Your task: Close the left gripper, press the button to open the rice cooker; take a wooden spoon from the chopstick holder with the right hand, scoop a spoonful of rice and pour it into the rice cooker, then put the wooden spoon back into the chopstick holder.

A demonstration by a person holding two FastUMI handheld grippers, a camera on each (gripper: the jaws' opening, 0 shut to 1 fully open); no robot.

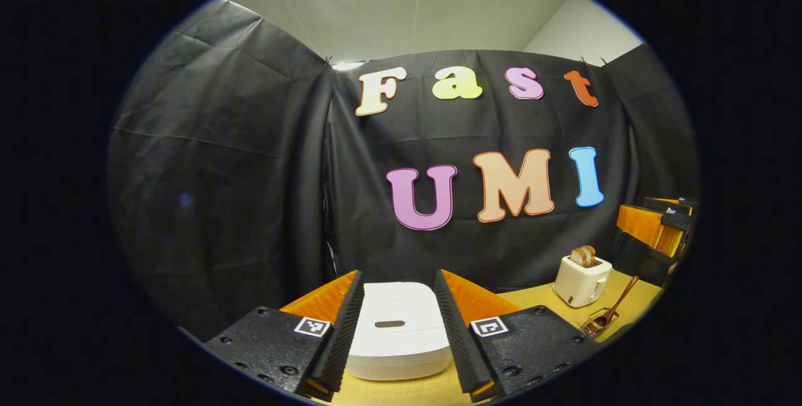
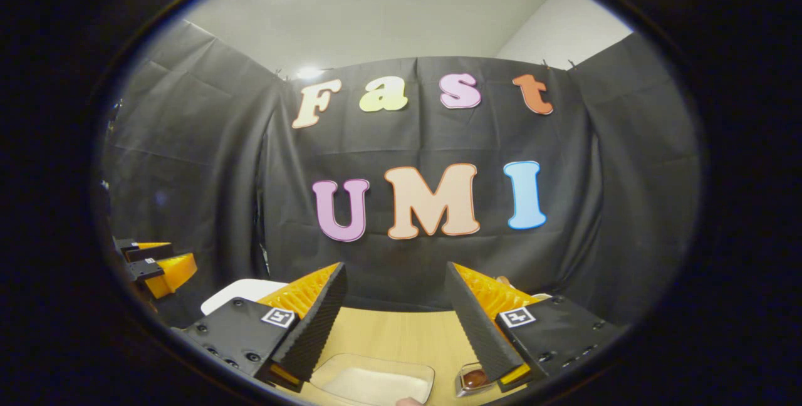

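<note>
The white rice cooker (image 1: 398, 337) stands with its lid down, just beyond and between the fingers of my left gripper (image 1: 398, 275), which is open and holds nothing. A dark oval button (image 1: 390, 324) shows on the lid. A wooden spoon (image 1: 617, 307) leans in a wire chopstick holder (image 1: 595, 324) to the right. My right gripper (image 2: 395, 268) is open and empty above a clear tray of rice (image 2: 376, 384). The holder (image 2: 473, 379) sits by the right finger, and the cooker (image 2: 235, 293) lies at the left.
A white toaster (image 1: 581, 279) with bread slices stands at the back right of the wooden table (image 1: 532, 298). The right gripper (image 1: 634, 210) hangs at the far right in the left gripper view. The left gripper (image 2: 182, 255) hangs at the far left in the right gripper view.
</note>
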